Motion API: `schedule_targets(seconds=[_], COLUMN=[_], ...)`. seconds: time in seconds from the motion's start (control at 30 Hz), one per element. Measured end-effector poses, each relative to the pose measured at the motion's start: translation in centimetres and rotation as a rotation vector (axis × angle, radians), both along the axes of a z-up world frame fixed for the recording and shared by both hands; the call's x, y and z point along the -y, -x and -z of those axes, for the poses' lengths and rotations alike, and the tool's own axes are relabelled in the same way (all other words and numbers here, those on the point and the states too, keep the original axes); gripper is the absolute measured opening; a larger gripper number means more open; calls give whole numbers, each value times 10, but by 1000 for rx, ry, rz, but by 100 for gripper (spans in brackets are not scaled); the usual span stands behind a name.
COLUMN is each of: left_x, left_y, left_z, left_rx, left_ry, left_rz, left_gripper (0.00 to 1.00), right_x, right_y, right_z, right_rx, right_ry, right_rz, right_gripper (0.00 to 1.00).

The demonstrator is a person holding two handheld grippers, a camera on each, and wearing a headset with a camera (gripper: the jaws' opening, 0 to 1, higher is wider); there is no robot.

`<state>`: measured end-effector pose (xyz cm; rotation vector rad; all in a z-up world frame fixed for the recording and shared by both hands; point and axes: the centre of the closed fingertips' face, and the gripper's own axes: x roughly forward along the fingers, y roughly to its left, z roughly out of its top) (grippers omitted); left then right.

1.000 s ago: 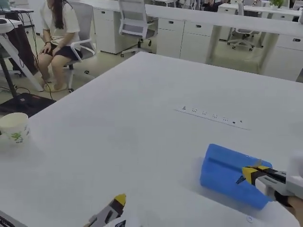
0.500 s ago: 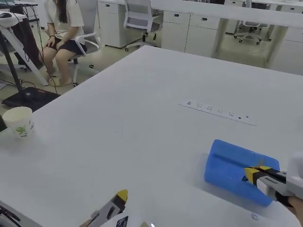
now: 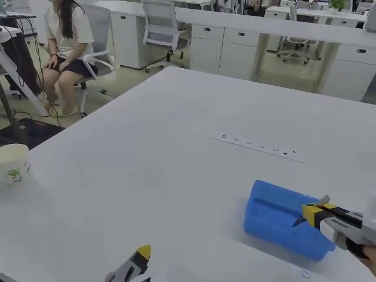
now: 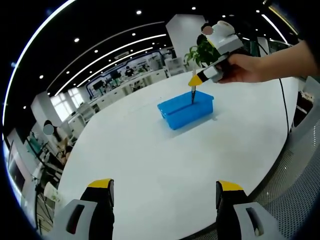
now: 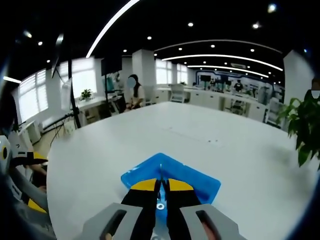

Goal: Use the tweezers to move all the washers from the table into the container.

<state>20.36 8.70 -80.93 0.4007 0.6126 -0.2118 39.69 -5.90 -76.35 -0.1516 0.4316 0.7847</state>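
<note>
Here, tweezers [image 4: 192,95] above container's [image 4: 189,116] open top.

open-plan office; desks [image 3: 247,26], swivel chairs [image 3: 161,26]

Blue open-topped rectangular container [image 3: 276,223]: sat flat on the white surface [image 3: 176,147]. Thin tweezers [image 4: 192,95]: pinched between the closed right tongs [image 3: 311,212], tips pointed down into the container. One small ring washer [image 3: 305,274]: lay flat just beside the container's near edge.
</note>
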Motion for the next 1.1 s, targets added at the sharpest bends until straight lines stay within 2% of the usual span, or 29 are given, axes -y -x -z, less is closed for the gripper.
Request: schedule_targets(seconds=[0.07,0.17,0.27,0.37,0.5,0.63,0.73,1.1], left_x=[0,-1,-1,0,-2,-2,-2,-4], left_y=[0,0,0,0,-1,-1,-1,0], left_z=[0,-1,-1,0,-2,-2,-1,3], left_rx=[1,3,3,-1,7,5,0,-15], left_ry=[1,5,3,0,8,9,13,-4], left_rz=[-1,-5,-4,-1,-10,-14,-15,-19], left_gripper=[85,85,85,85,85,85,85,85], right_x=[2,4,6,11,18,21,22,30], right_y=[4,10,15,19,27,39,46,48], right_z=[-6,-14,-17,-19,-19,-12,-4,24], right_rx=[9,43,54,46,27,-15,-23,-63], right_ry=[-5,25,47,39,29,25,49,86], right_rz=[-1,-16,-26,-24,-22,-38,-47,-18], right_gripper=[2,2,2,2,2,2,2,2])
